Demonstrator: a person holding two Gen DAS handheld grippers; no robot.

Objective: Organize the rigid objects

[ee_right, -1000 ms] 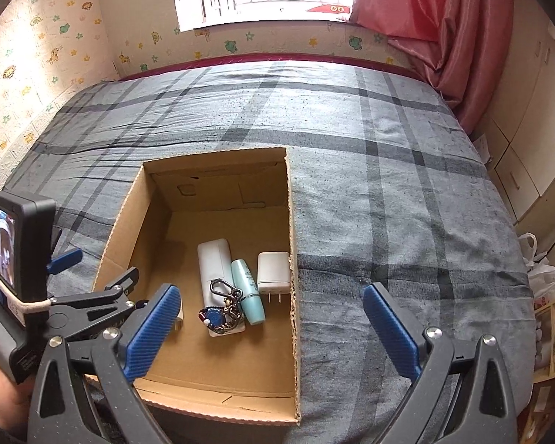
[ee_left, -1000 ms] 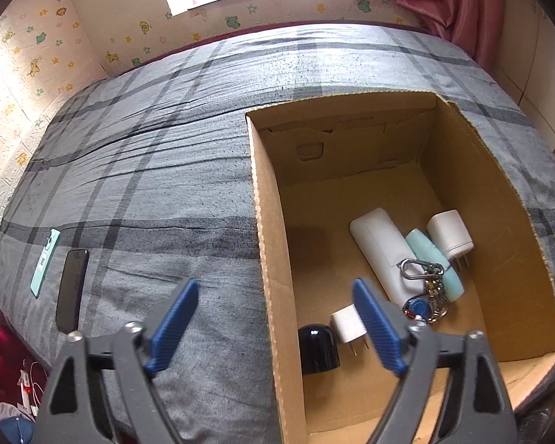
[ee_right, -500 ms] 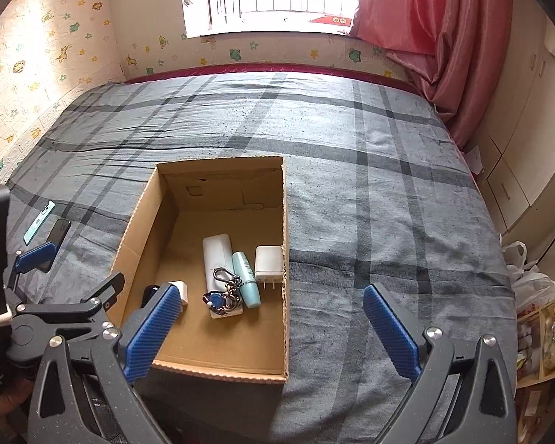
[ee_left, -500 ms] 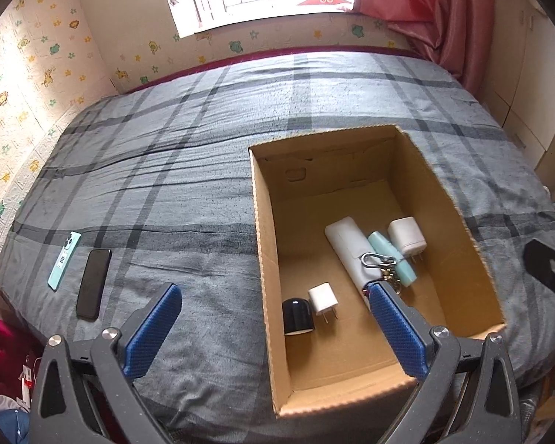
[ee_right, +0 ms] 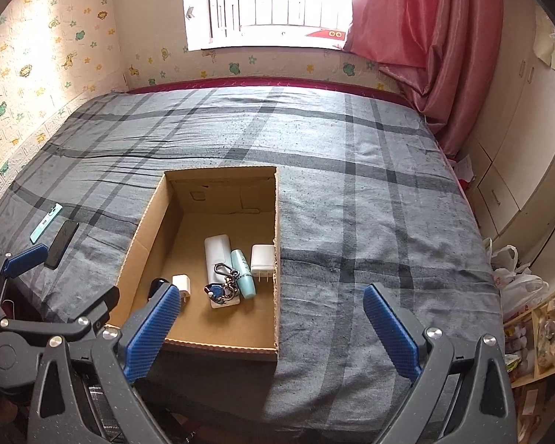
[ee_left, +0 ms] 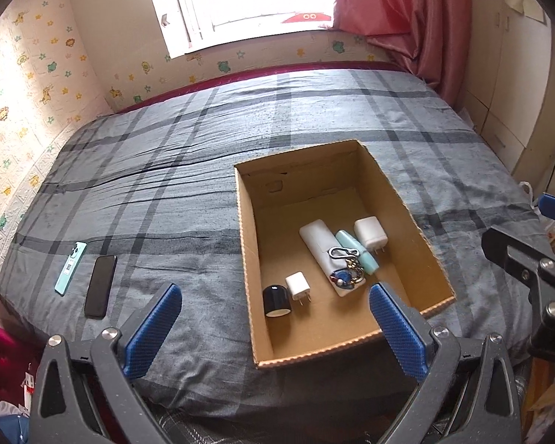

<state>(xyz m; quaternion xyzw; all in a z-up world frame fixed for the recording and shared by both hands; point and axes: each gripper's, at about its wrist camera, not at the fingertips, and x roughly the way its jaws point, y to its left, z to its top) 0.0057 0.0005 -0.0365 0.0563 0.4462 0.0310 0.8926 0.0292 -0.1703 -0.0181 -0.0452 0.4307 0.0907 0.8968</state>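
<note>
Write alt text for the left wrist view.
An open cardboard box sits on a grey plaid bed, holding chargers, a power bank, keys and a black cap. The left claw hangs open above; two phones lie left.

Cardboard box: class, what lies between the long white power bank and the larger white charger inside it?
In both wrist views, a mint-green tube lies between the power bank and the charger in the cardboard box.

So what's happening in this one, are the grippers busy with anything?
Nothing is held. Both the left gripper and right gripper hang open above the bed. The cardboard box holds two white chargers, a power bank, a teal tube, keys and a black cap. Two phones lie outside on the blanket.
</note>
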